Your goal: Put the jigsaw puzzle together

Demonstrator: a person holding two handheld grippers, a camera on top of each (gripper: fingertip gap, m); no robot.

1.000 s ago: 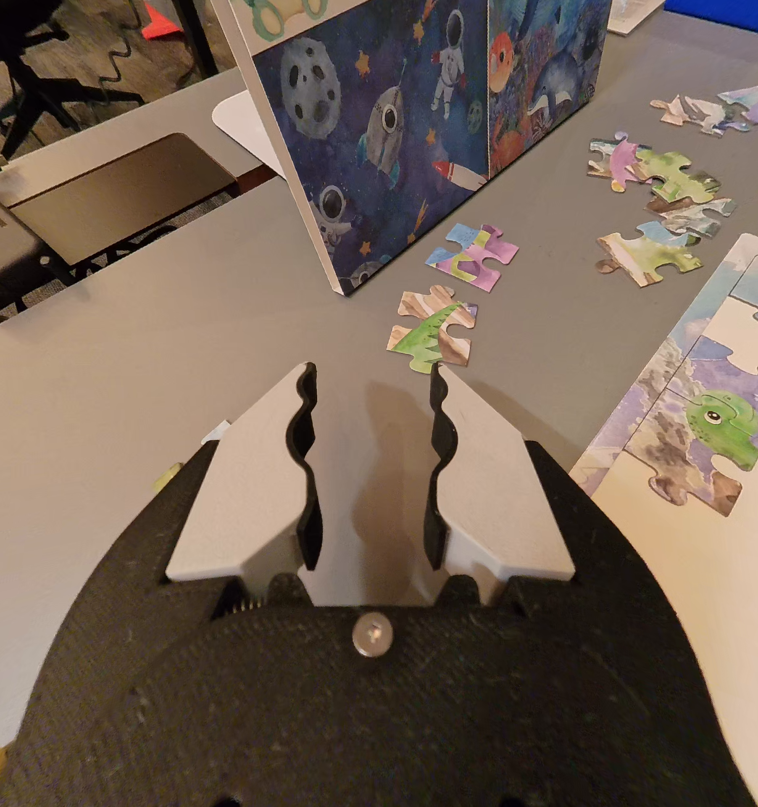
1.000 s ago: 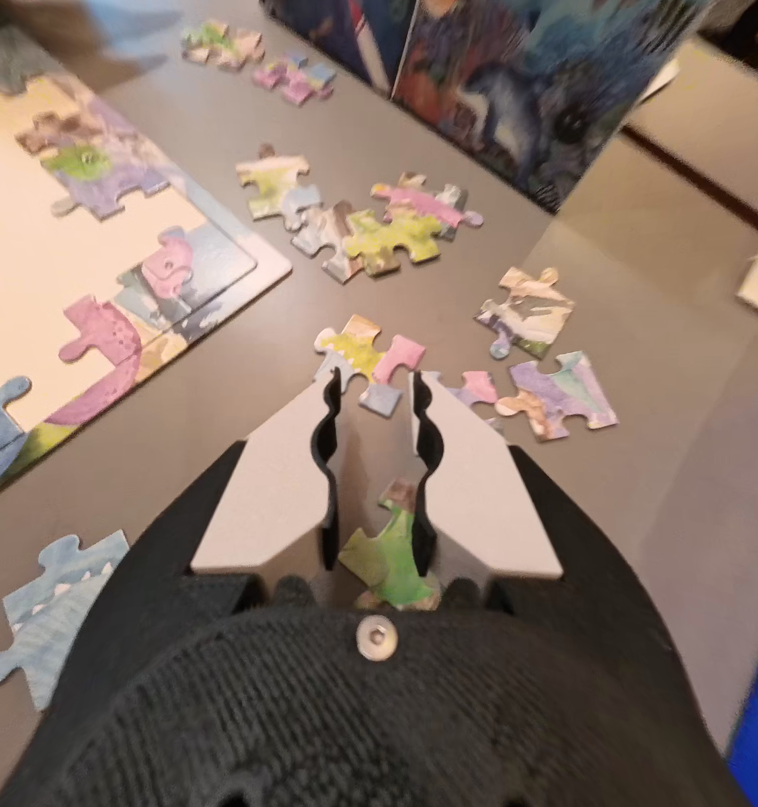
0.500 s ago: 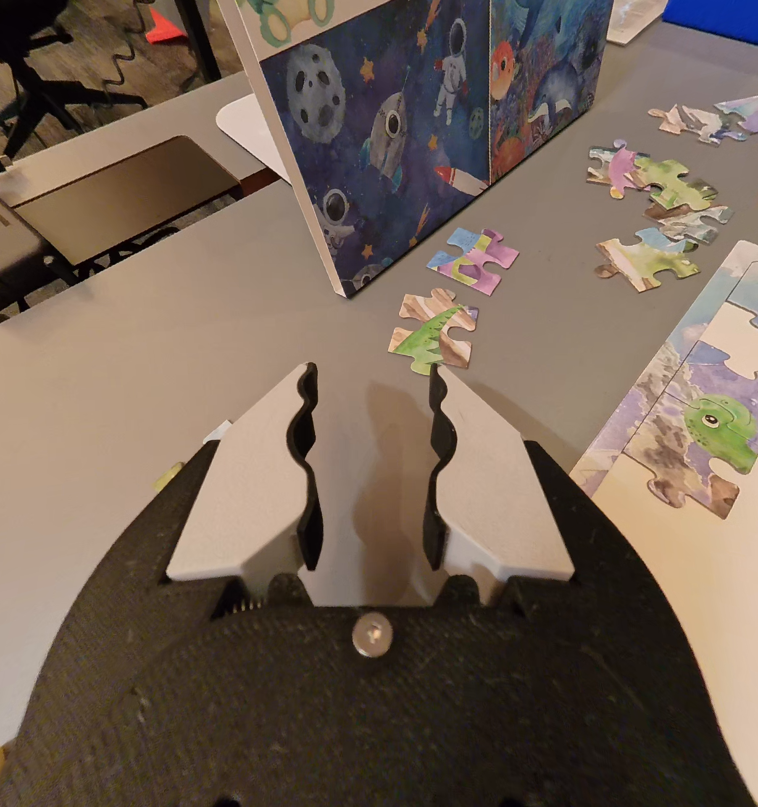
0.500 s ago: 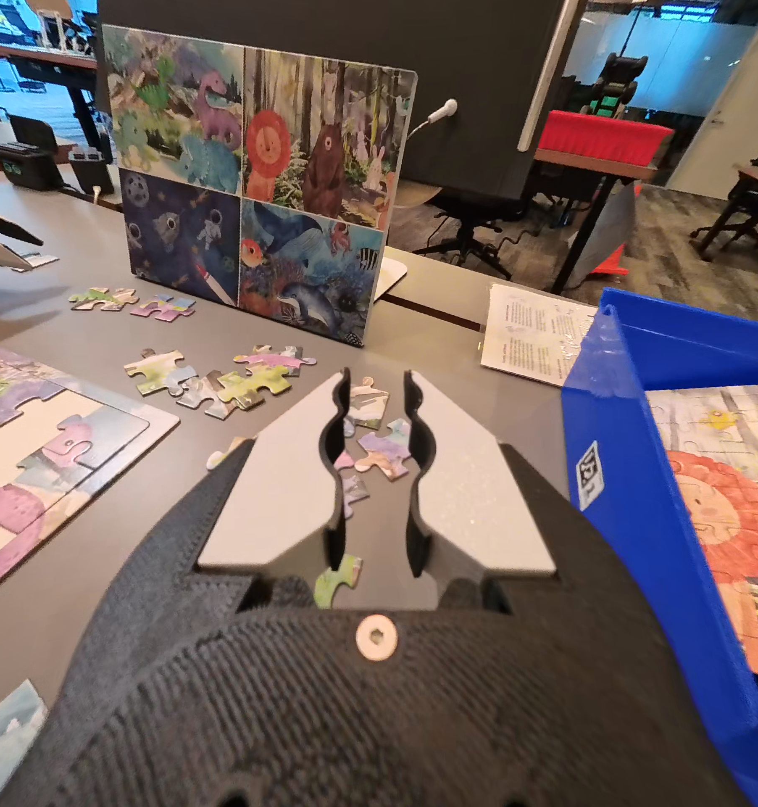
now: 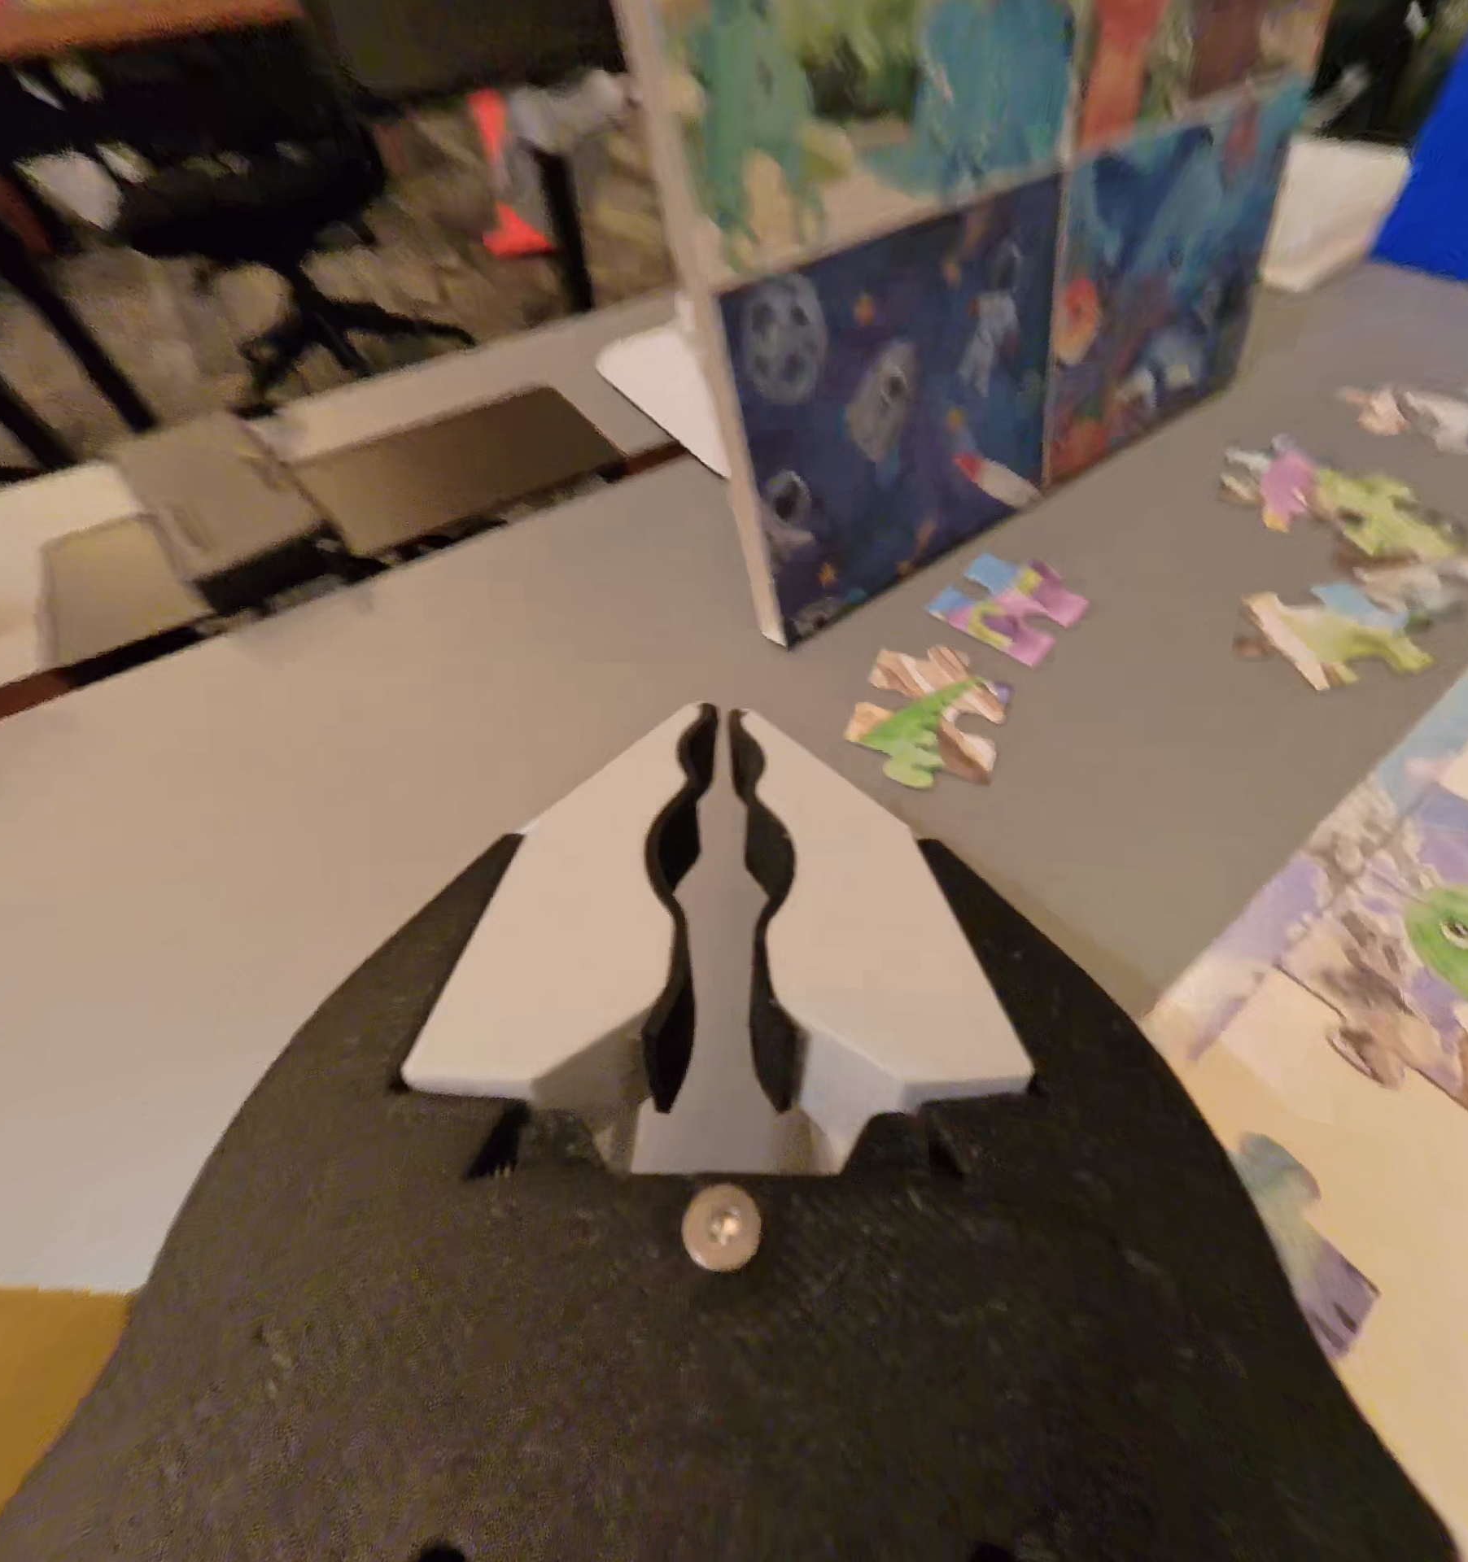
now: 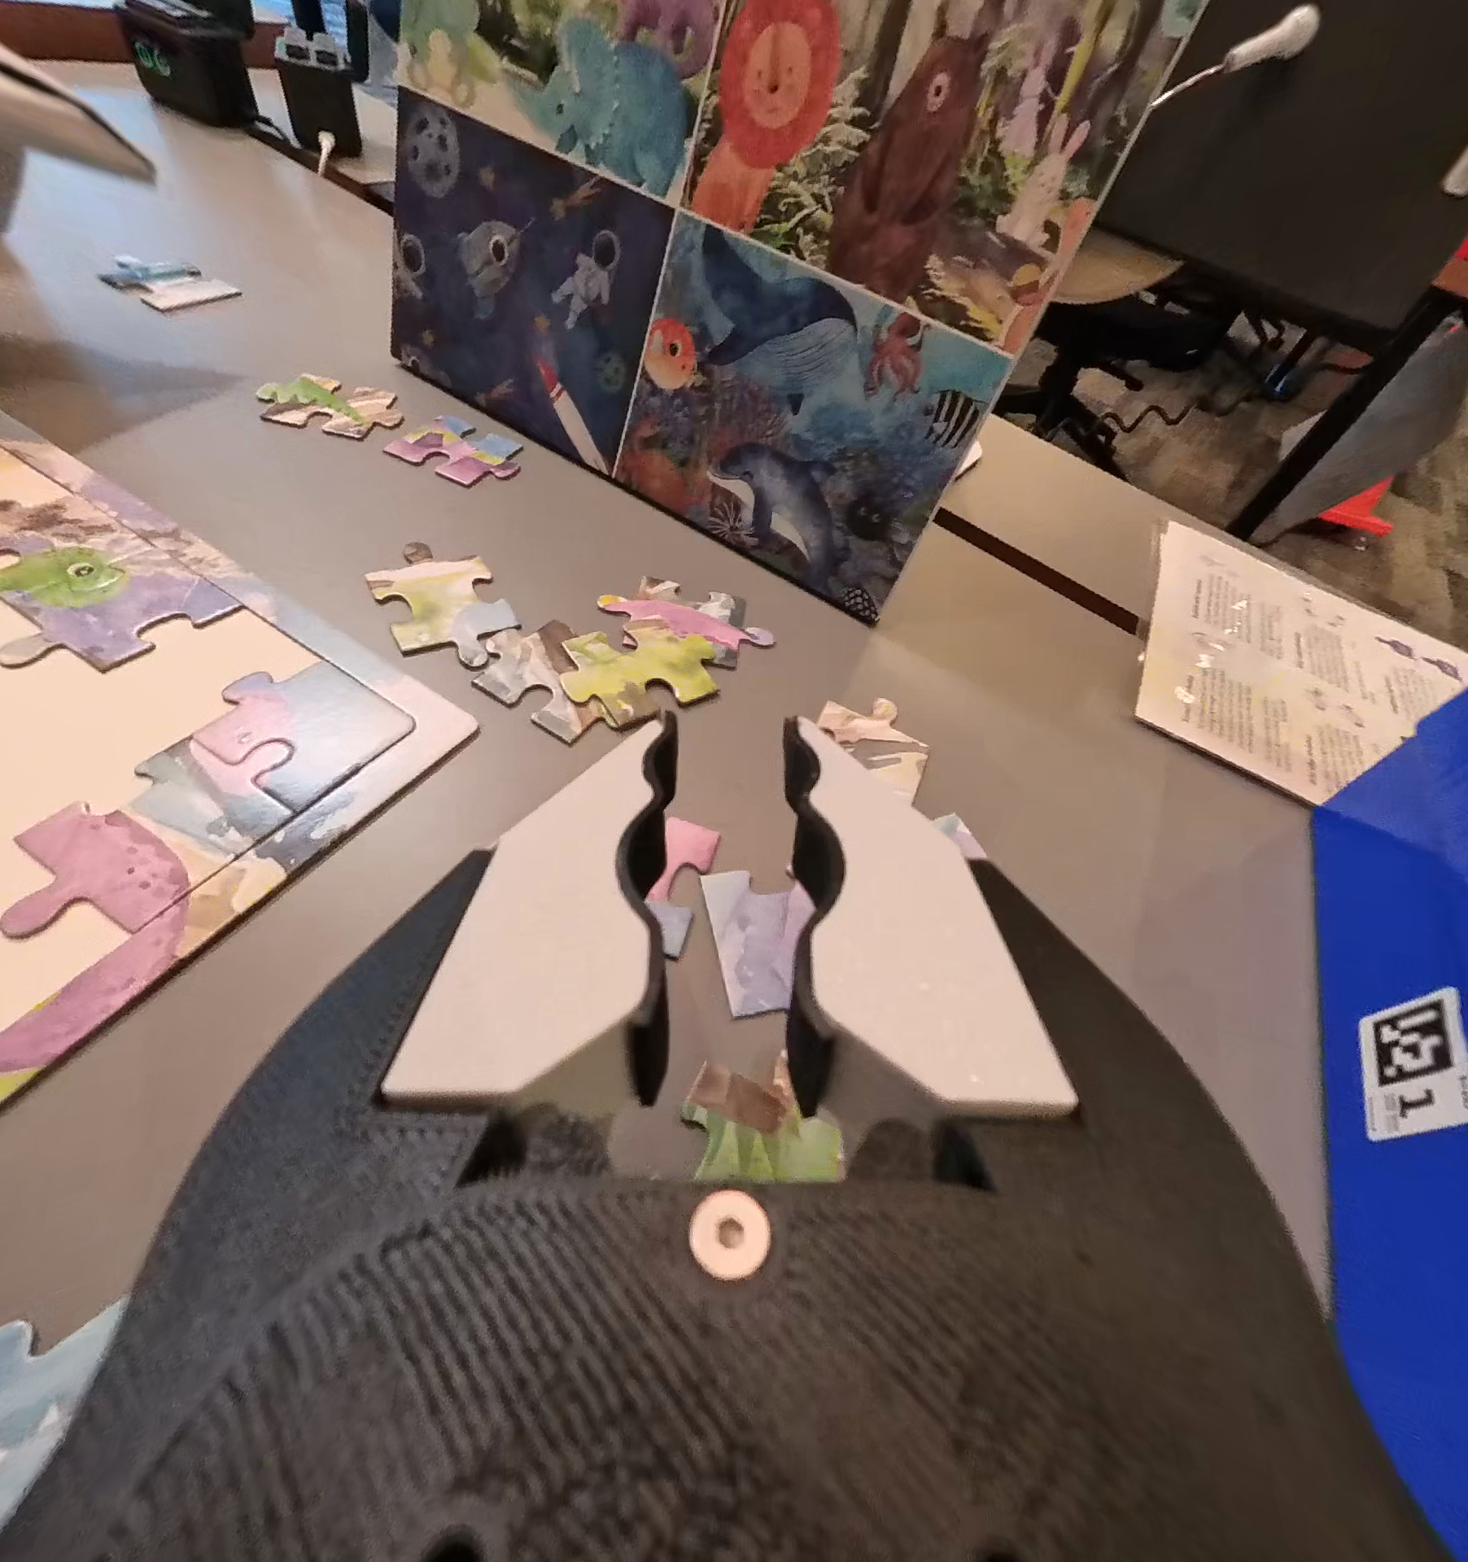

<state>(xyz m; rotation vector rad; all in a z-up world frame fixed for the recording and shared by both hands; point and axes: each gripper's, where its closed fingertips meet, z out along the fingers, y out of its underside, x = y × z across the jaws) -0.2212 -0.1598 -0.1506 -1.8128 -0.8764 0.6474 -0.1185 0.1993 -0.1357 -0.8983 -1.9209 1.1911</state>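
On the left side: my left gripper (image 5: 716, 712) hangs over bare grey table (image 5: 291, 803), fingertips nearly touching with only a sliver between them, nothing held.
Left view, 1 o'clock: green-and-brown loose piece (image 5: 925, 718) lies just beyond my tips, with a purple-blue piece (image 5: 1010, 610) past it, near the upright picture board (image 5: 967, 380).
Left view, 3 o'clock: puzzle tray (image 5: 1272, 1124), blurred; I make out a green-headed piece (image 5: 1466, 947) already seated.
Tray from the right view, 9 o'clock: the frame (image 6: 426, 727) holds a few pieces along its far and near edges, among them a pink dinosaur piece (image 6: 96, 871); most of the cream middle is bare.
Right view, 11 to 12 o'clock: a cluster of loose pieces (image 6: 578, 651) waits on the table, apart from the tray.
Right gripper (image 6: 729, 731): fingers parted to a moderate gap, gripping nothing; a lilac piece (image 6: 752, 938) and a green-brown piece (image 6: 756, 1124) lie flat on the table beneath them.
Right view, 3 o'clock: blue bin (image 6: 1424, 1099), with a printed sheet (image 6: 1272, 668) behind it.
Progress, my judgement: early; a handful placed, at least nine still loose.
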